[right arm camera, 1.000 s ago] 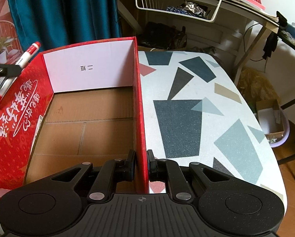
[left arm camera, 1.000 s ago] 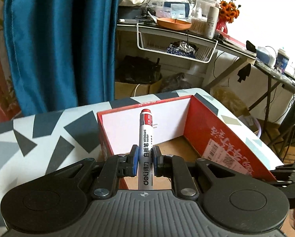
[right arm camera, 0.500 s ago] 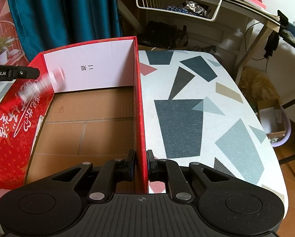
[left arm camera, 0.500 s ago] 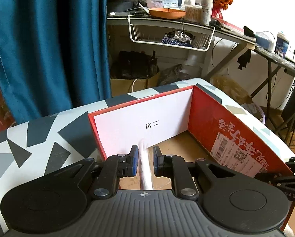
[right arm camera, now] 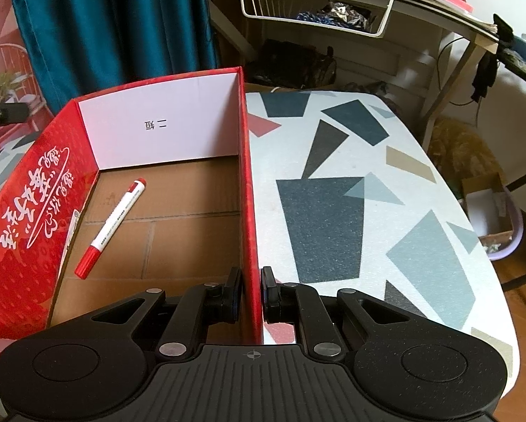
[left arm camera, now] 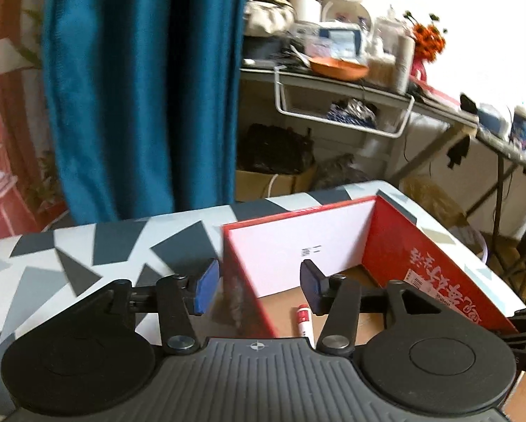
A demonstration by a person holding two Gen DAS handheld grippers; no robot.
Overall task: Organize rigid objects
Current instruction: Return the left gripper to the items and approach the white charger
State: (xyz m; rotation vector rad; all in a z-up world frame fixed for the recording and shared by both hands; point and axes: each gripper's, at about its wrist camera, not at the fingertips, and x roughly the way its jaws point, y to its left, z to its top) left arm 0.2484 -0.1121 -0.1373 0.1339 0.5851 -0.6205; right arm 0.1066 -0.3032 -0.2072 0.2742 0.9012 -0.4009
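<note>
A red-capped white whiteboard marker [right arm camera: 111, 227] lies flat on the cardboard floor of the red box [right arm camera: 34, 211], near its left wall. In the left wrist view only its end [left arm camera: 304, 321] shows inside the box [left arm camera: 421, 256]. My left gripper [left arm camera: 257, 290] is open and empty, straddling the box's left wall from above. My right gripper [right arm camera: 251, 293] is shut on the box's right wall [right arm camera: 247, 183], near its front end.
The box stands on a table with a grey and white triangle pattern [right arm camera: 351, 193]. A blue curtain [left arm camera: 140, 88] hangs behind it. A cluttered desk with a white wire basket [right arm camera: 315, 10] stands at the back. A bin [right arm camera: 491, 218] sits on the floor to the right.
My left gripper opened and let go of the marker, which fell into the box and now lies on its floor. The left gripper shifted left. The right gripper stayed clamped on the wall.
</note>
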